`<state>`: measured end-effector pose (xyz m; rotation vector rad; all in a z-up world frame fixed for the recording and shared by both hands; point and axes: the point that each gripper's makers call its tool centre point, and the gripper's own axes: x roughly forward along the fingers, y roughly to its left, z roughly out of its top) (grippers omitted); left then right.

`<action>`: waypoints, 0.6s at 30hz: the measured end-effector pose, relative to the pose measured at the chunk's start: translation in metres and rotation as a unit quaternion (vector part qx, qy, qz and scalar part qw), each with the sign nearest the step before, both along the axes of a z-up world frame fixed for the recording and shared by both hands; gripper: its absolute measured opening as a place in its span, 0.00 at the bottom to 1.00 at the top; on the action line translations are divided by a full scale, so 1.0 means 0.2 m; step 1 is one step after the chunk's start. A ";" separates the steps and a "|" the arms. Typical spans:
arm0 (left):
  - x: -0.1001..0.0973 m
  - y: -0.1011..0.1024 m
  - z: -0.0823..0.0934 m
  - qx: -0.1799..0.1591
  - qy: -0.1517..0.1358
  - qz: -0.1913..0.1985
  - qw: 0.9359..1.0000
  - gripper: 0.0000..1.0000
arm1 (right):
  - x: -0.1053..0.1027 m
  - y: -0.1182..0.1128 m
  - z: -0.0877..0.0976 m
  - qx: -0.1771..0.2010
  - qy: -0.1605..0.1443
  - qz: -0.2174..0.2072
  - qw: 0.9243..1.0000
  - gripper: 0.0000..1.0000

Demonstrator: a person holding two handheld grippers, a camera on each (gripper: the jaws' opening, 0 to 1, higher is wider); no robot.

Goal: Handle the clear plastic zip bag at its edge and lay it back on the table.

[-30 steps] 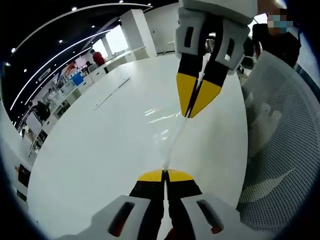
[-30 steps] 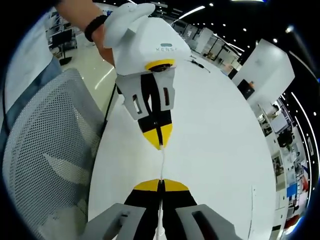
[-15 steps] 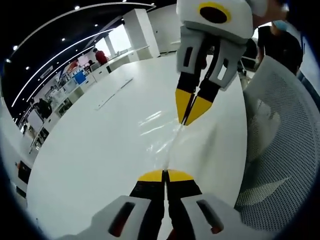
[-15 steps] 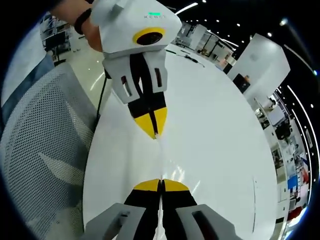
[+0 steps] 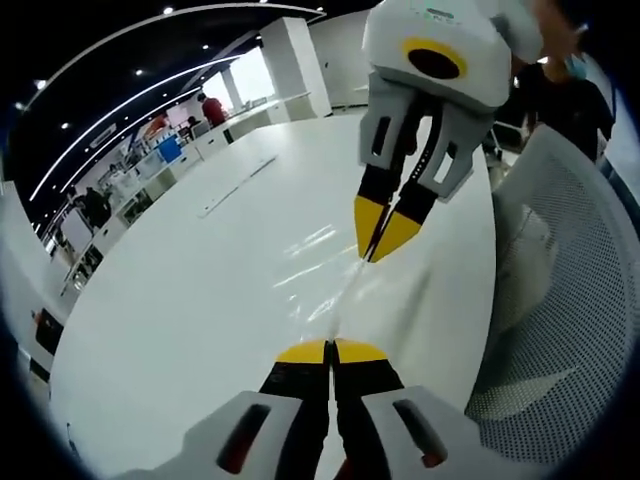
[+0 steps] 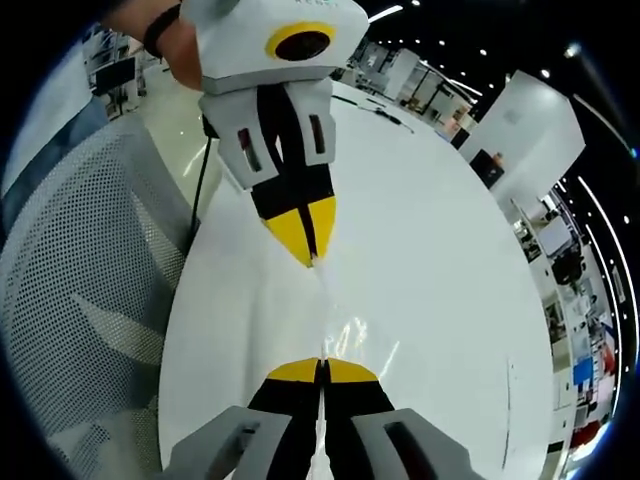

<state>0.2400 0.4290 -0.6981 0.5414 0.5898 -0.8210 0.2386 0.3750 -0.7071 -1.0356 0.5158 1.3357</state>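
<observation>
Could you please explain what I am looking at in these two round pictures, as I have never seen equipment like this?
A person holds a two-jawed tool in each hand, each carrying a fisheye camera. In the left gripper view, the left tool rises from the bottom and the right tool faces it. The right gripper view is the reverse: right tool below, left tool opposite. Both are shut on one edge of a clear plastic bag, stretched between them over a white table. A mesh chair stands beside.

yellow-tipped black tongs (image 5: pixel 330 352), clear glinting bag (image 5: pixel 322 285), white table (image 5: pixel 200 300)
</observation>
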 end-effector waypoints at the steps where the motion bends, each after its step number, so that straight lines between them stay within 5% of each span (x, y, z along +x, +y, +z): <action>1: 0.00 0.00 0.00 0.000 0.000 0.001 1.000 0.00 | 0.00 0.00 0.00 0.000 0.001 0.000 1.000 0.00; 12: -0.06 0.04 -0.03 -0.003 0.010 0.016 1.000 0.00 | -0.03 0.03 0.00 0.004 0.011 0.007 1.000 0.00; 18: -0.04 0.04 -0.01 -0.014 0.007 0.030 0.999 0.00 | -0.04 0.03 -0.01 -0.001 0.004 0.014 1.000 0.08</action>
